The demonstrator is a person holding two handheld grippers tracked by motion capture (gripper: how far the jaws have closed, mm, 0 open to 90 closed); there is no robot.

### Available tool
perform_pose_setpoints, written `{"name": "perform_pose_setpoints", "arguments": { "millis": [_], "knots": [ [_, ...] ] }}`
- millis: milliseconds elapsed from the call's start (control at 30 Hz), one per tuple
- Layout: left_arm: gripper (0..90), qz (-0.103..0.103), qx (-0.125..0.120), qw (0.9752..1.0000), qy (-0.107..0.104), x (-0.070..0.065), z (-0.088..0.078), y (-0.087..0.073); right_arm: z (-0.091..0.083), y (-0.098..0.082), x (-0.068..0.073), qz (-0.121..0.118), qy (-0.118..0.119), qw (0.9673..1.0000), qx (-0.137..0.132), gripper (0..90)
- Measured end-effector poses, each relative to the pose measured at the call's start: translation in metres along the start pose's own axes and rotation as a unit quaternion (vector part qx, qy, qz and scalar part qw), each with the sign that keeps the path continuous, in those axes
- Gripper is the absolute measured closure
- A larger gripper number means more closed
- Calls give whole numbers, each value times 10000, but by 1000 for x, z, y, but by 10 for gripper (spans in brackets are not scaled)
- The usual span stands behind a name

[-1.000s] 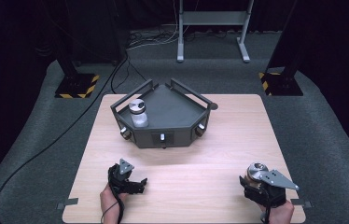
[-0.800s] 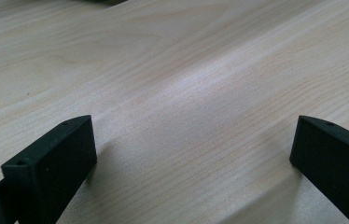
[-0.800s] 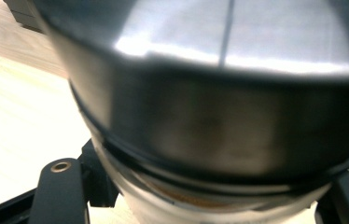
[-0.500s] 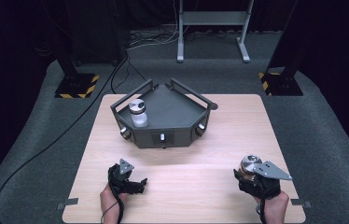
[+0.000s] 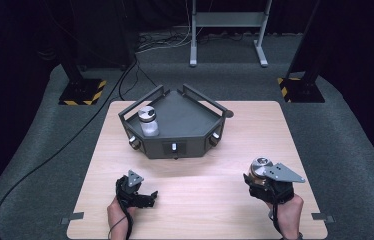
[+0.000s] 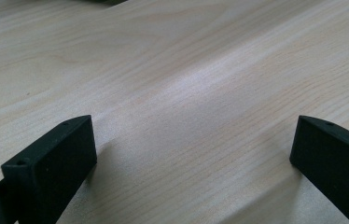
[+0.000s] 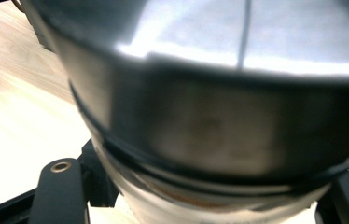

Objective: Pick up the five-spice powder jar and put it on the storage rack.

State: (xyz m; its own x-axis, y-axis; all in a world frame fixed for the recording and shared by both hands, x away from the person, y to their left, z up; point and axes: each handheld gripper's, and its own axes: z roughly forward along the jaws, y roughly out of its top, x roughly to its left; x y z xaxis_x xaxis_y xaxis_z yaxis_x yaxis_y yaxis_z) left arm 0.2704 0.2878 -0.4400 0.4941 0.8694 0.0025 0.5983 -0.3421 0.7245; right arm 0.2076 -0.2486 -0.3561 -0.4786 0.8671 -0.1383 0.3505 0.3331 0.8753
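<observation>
My right gripper [image 5: 261, 176] is shut on a jar with a shiny metal lid [image 5: 260, 166], held above the table's front right part. In the right gripper view that jar [image 7: 210, 93] looms very close, and the black fingers [image 7: 59, 186] hug its lower body on both sides. My left gripper [image 5: 145, 196] rests at the front left with its jaws wide apart. In the left gripper view, bare wood lies between them [image 6: 193, 135]. A second, clear jar with a silver lid [image 5: 148, 121] stands upright in the left corner of a dark angular tray [image 5: 185, 117].
The tray sits at the back middle of the wooden table [image 5: 225, 200]. Grey carpet surrounds the table. Two black posts on hazard-striped bases [image 5: 81, 92] and a metal stand [image 5: 227, 30] are on the floor behind. A black cable [image 5: 50, 160] runs along the left.
My right gripper has risen and shifted left and away from the front edge, carrying the metal-lidded jar. The left gripper and the tray have stayed put.
</observation>
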Motion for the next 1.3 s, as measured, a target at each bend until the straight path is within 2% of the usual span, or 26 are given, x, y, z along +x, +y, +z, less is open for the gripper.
{"name": "perform_pose_setpoints", "arguments": {
  "millis": [1000, 1300],
  "knots": [
    [2, 2, -1, 10000, -1, 0, 0, 0, 38, 41, 8, -325, 302, 9990, -34, 302],
    [2, 3, 0, 10000, 0, 0, 0, 0, 49, 52, 9, -342, 361, 9988, -40, 302]
  ]
}}
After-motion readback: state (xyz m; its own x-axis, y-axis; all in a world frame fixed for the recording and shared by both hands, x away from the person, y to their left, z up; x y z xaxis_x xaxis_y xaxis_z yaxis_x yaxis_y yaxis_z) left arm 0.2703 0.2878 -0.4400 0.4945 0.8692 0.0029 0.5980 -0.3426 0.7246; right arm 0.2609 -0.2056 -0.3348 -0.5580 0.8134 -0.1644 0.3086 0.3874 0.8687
